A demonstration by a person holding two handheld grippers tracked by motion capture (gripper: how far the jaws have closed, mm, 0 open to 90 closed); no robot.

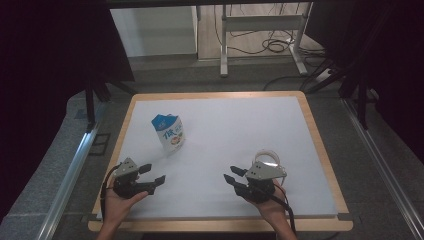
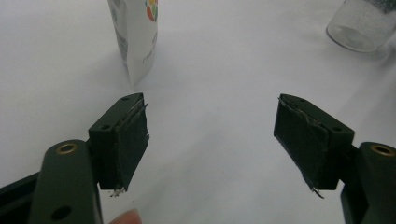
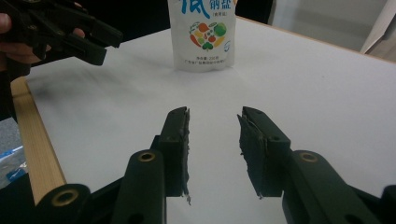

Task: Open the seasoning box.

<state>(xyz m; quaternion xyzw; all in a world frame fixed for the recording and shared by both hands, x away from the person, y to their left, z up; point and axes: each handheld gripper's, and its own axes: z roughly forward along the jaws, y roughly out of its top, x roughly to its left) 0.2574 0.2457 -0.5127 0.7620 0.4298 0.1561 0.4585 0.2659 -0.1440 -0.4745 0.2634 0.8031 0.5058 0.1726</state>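
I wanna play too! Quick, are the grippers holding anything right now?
Left gripper: open, holding nothing.
Right gripper: open, holding nothing.

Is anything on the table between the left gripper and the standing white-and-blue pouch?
Nothing visible: only bare white table top lies between the open left gripper and the upright white-and-blue printed pouch.

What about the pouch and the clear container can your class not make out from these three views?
- Pouch: print too small in the high view; its top is cut off by the upper edge in both gripper views.
- Clear container: blurred and cut by the frame corner in the left gripper view; the right gripper partly hides it from above.
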